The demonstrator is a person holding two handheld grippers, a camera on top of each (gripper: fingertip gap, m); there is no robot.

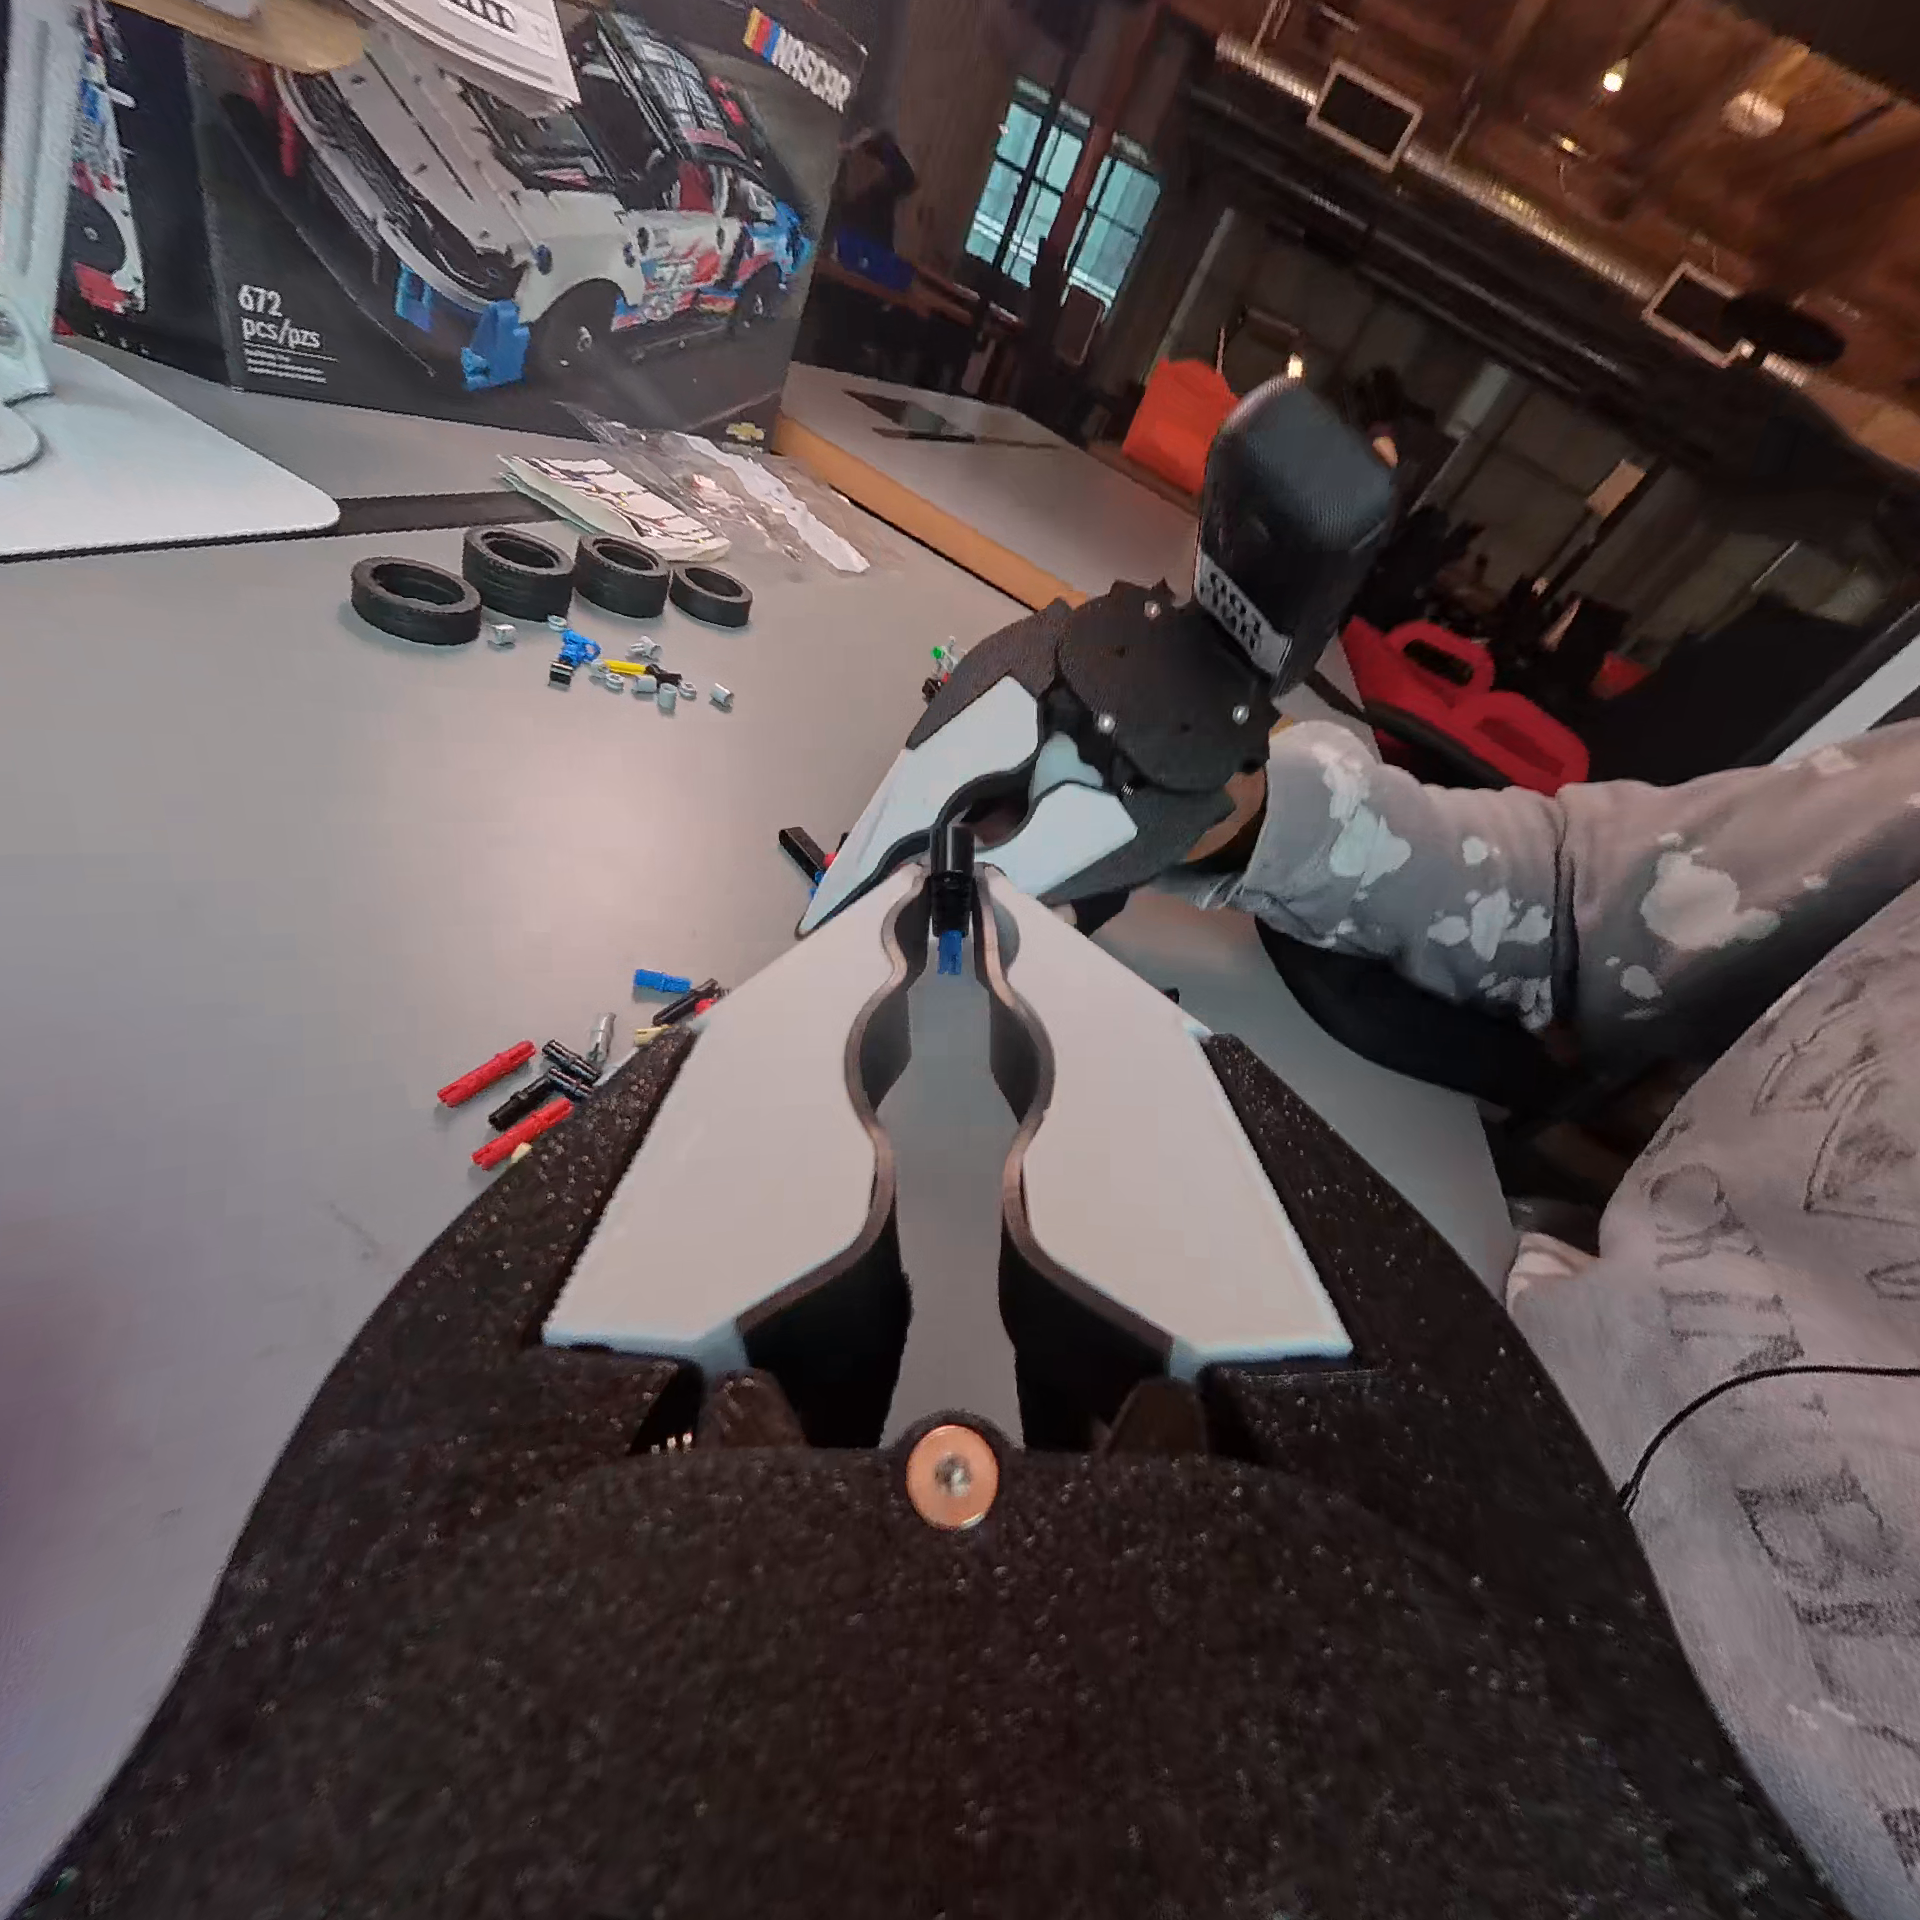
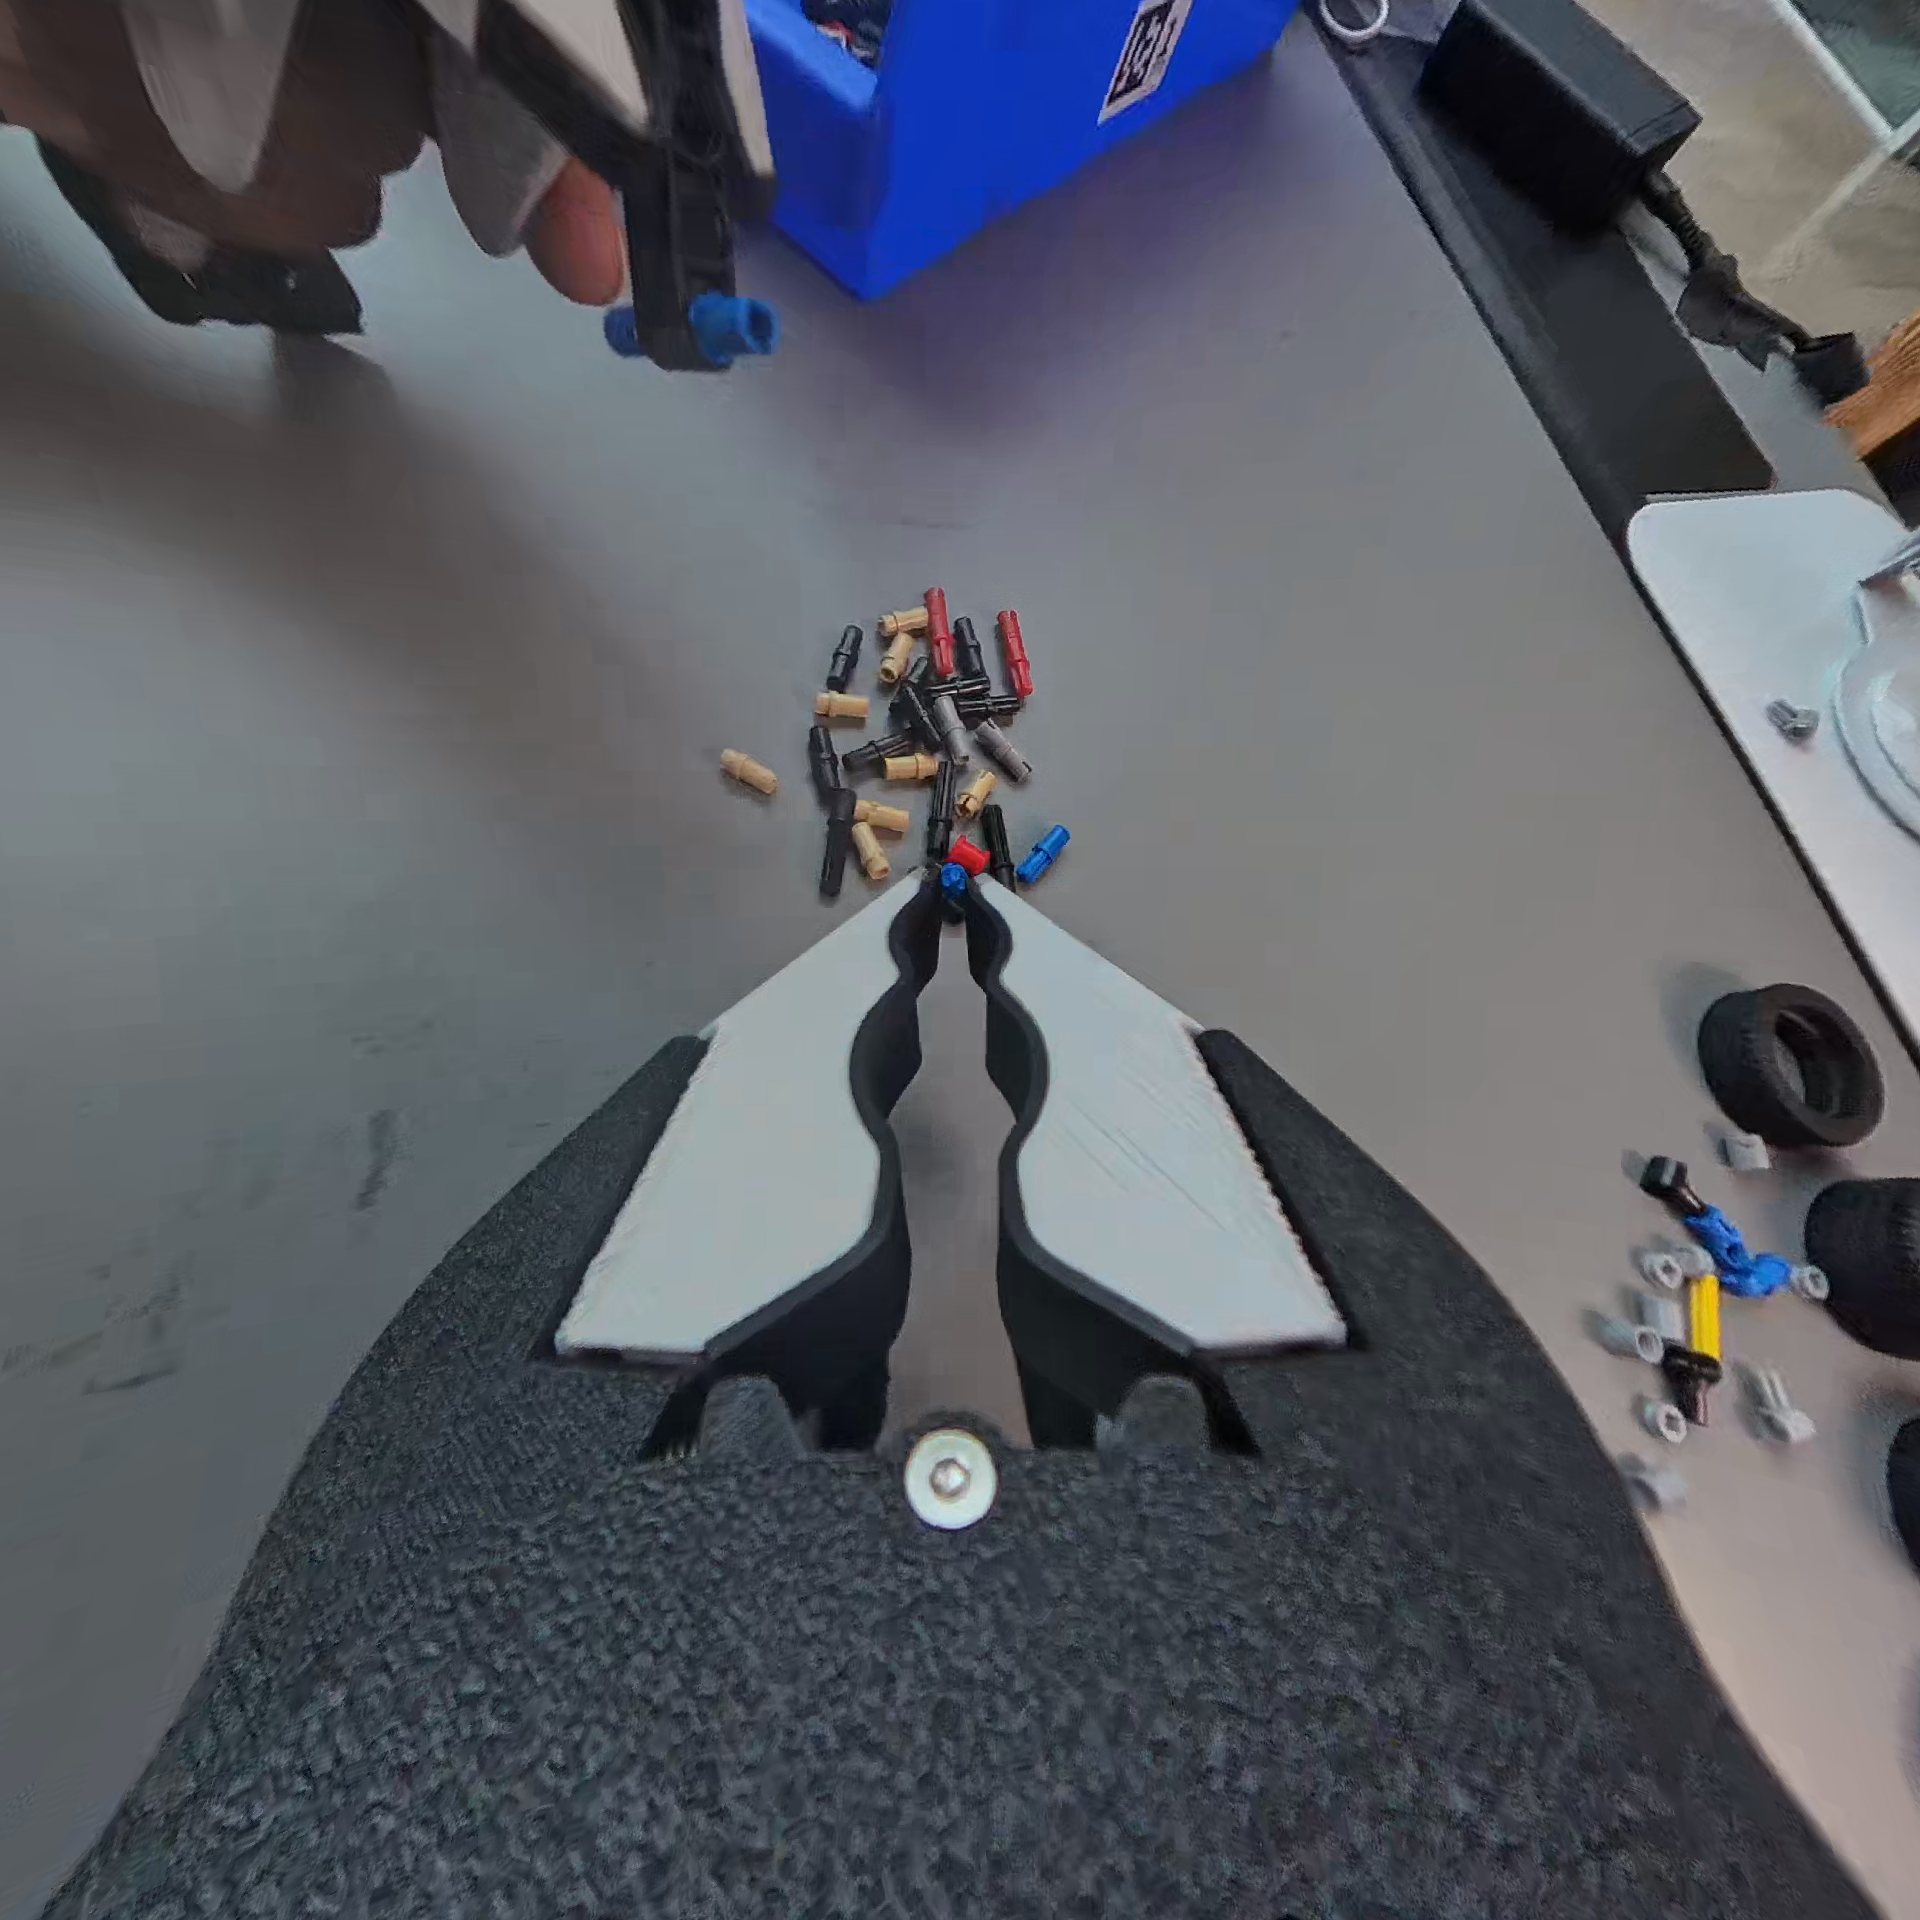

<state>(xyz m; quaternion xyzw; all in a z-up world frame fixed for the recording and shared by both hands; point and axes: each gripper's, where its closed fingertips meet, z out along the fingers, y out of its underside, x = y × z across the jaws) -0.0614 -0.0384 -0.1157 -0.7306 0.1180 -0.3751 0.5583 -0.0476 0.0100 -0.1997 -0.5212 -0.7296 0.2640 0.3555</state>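
My left gripper point(image 1: 951, 914) is shut on a black beam point(image 1: 951, 883) that has a blue pin point(image 1: 948, 951) in it, held above the grey table point(image 1: 260, 883). It also shows at the top left of the right wrist view, where the beam point(image 2: 681, 208) carries blue pins point(image 2: 732, 324) at its lower end. My right gripper point(image 2: 951, 891) is down at the table, shut on a small blue pin point(image 2: 953, 880) at the near edge of a pile of black, tan, red and grey pins point(image 2: 914, 727). A red piece point(image 2: 968, 854) and another blue pin point(image 2: 1042, 854) lie just beyond the tips.
A blue bin point(image 2: 935, 156) stands behind the pile. Black tyres point(image 1: 520, 582) and small mixed parts point(image 1: 634, 675) lie farther off, with plastic bags point(image 1: 675, 499) and the kit box point(image 1: 468, 208). Red and black pins point(image 1: 520, 1091) lie left of my left gripper. A power adapter point(image 2: 1558, 94) sits at the table's edge. About 10 cm separates my left fingertips from my right.
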